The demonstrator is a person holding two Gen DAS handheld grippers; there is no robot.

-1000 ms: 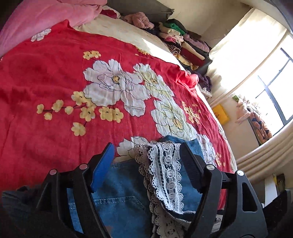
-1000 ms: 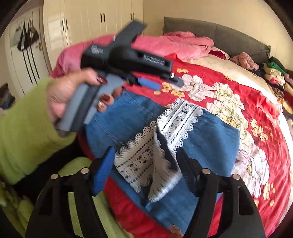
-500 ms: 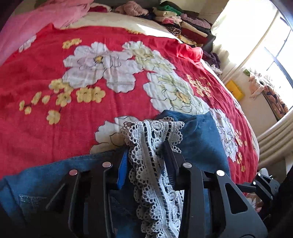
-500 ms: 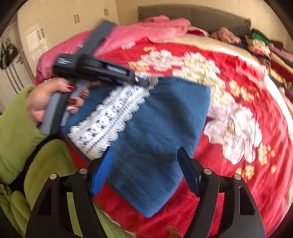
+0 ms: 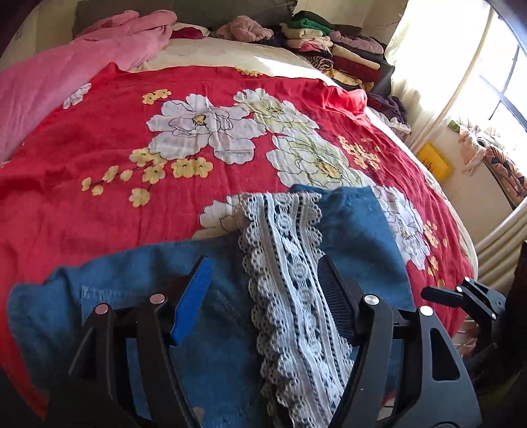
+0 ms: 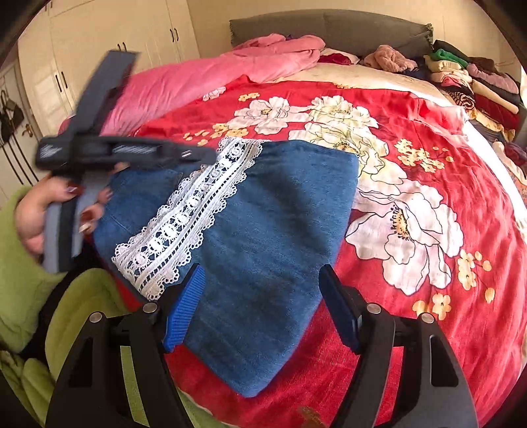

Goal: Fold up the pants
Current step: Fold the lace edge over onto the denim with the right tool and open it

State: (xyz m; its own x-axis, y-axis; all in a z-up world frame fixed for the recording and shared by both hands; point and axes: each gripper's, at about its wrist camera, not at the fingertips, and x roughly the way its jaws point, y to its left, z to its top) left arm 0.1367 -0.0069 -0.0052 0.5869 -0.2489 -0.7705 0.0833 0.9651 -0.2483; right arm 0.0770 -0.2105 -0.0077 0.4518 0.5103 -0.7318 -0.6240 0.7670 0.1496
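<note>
Pants [image 6: 263,230] lie folded at the red bedspread's [image 6: 428,312] six o'clock edge; left gripper [image 5: 263,286], jaws just reopened astride the lace strip [image 5: 290,280], and right gripper [image 6: 260,293], wide and empty, should smooth creases before folding again.

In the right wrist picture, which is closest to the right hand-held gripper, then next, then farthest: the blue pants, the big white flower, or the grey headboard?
From the right hand-held gripper:
1. Blue pants, right in front, between its open fingers.
2. Big white flower, to the right on the red cover.
3. Grey headboard, at the bed's far end.
</note>
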